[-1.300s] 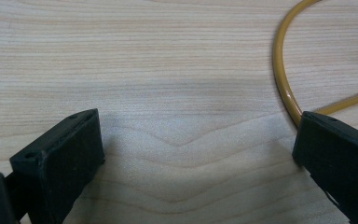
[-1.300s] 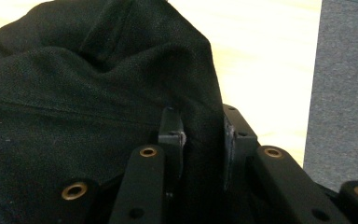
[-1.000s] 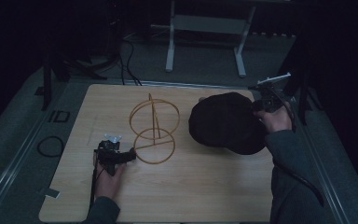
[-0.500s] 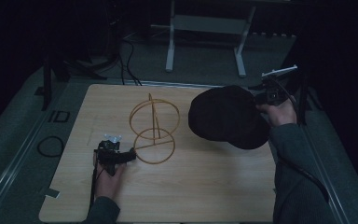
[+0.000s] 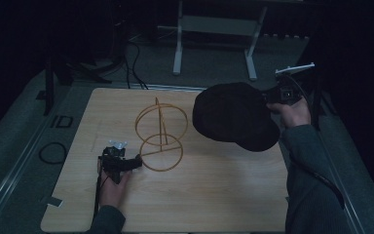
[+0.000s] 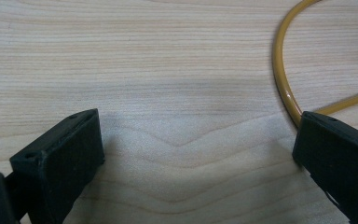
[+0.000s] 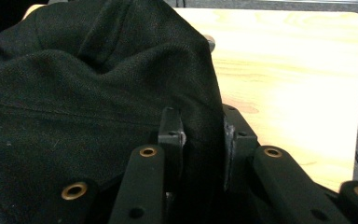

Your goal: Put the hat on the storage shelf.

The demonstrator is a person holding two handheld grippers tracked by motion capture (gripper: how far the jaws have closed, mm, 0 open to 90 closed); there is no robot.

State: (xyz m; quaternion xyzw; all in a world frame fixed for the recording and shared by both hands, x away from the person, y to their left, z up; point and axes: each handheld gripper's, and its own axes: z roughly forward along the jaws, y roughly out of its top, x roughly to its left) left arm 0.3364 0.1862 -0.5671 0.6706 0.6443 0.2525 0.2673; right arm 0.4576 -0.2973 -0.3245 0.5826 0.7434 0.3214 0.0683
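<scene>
Right gripper (image 7: 203, 140) is pinching a fold of soft black cap (image 7: 88, 93); left gripper (image 6: 196, 154) is resting spread beside a yellow wire stand (image 6: 284, 88).

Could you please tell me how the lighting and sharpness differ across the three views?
High view: dim and underexposed, the surroundings nearly black, the black fabric cap showing little detail against the pale wooden table. Left gripper view: evenly lit, wood grain sharp, soft shadow between the open left tongs. Right gripper view: tabletop washed out by glare, the right tongs near the lens slightly soft.
</scene>
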